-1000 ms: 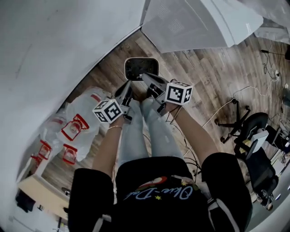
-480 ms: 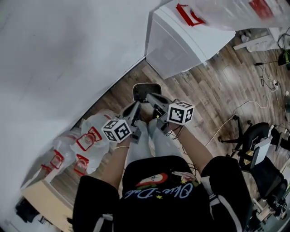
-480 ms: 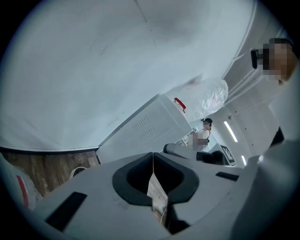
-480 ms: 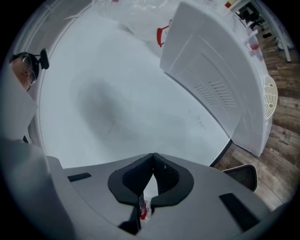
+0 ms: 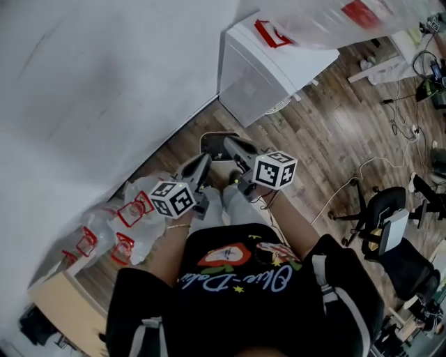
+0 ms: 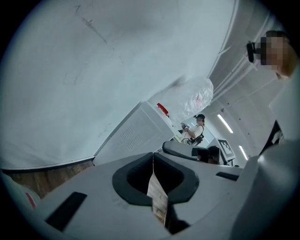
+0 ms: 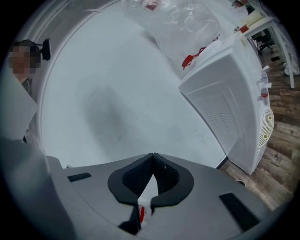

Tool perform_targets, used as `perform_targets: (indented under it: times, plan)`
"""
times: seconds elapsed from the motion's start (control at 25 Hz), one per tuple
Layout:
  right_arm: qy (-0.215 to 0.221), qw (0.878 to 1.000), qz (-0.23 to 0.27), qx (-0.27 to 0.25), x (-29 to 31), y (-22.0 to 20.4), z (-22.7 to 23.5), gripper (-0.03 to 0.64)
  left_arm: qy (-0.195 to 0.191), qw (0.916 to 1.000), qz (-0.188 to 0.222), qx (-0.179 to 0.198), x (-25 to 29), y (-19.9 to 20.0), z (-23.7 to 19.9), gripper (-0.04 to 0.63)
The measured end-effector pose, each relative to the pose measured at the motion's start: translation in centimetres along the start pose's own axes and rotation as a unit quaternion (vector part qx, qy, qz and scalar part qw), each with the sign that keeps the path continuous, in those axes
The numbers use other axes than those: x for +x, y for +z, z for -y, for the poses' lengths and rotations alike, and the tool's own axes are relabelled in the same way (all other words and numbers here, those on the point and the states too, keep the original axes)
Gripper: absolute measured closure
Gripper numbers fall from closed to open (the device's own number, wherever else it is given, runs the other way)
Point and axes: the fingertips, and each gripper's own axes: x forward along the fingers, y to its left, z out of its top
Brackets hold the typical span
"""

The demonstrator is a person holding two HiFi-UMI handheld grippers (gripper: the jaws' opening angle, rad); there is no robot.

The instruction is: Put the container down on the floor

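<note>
The container point(image 5: 212, 139), a dark tray with a pale rim, rests on the wooden floor by the wall, partly hidden behind the grippers. My left gripper point(image 5: 203, 160) and right gripper point(image 5: 228, 142) hang well above it, side by side, and neither touches it. In the left gripper view the left gripper point(image 6: 153, 157) is shut, its tips meeting with nothing between them. The right gripper view shows the right gripper point(image 7: 153, 158) also shut and empty. Both point at the white wall.
A white cabinet point(image 5: 273, 68) with a clear plastic bag point(image 5: 327, 17) on top stands just beyond the container. White bags with red print point(image 5: 129, 216) lie on the floor at the left. A black office chair point(image 5: 390, 216) and cables point(image 5: 341, 190) are at the right.
Both grippers have risen together away from the container, which stays on the floor and now looks smaller and farther below. Both stayed shut.
</note>
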Motion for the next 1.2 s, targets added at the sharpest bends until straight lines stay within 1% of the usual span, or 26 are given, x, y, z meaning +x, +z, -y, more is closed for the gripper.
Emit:
perform_targets:
  times: [0.16, 0.28, 0.36, 0.52, 0.64, 0.76, 1.0, 1.08, 1.2]
  plan:
    - [-0.002, 1.0, 0.011, -0.018, -1.4, 1.4, -1.4, 0.617, -0.009, 0.9997, 0.011, 0.02, -0.5, 2.0, 2.0, 0.589]
    - [-0.003, 0.999, 0.013, -0.042, -2.5, 2.4, -2.3, 0.617, -0.019, 0.9992, 0.017, 0.031, -0.6, 3.1, 3.5, 0.589]
    - [-0.006, 0.998, 0.011, -0.063, -3.0, 3.2, -2.8, 0.617, -0.022, 0.9985, 0.017, 0.047, -0.7, 3.8, 4.3, 0.589]
    - [-0.005, 0.994, 0.012, -0.109, -3.6, 5.0, -4.3, 0.617, -0.026, 0.9947, 0.014, 0.099, -1.1, 5.3, 6.1, 0.589]
    - [0.001, 0.991, 0.025, -0.135, -4.1, 6.7, -5.8, 0.617, -0.027, 0.9883, 0.01, 0.15, -1.4, 6.4, 7.4, 0.589]
    - [0.004, 0.987, 0.037, -0.155, -4.6, 7.9, -7.0, 0.617, -0.033, 0.9826, 0.011, 0.183, -1.4, 7.4, 8.8, 0.589]
    - [0.01, 0.982, 0.059, -0.181, -5.7, 9.4, -8.9, 0.617, -0.054, 0.9788, 0.033, 0.195, -1.7, 9.7, 11.1, 0.589]
    - [0.012, 0.98, 0.066, -0.189, -6.1, 9.8, -9.5, 0.617, -0.057, 0.9763, 0.034, 0.206, -1.6, 10.1, 11.8, 0.589]
    - [0.008, 0.98, 0.073, -0.185, -6.8, 9.7, -9.5, 0.617, -0.055, 0.9747, 0.029, 0.215, -1.5, 9.6, 12.2, 0.589]
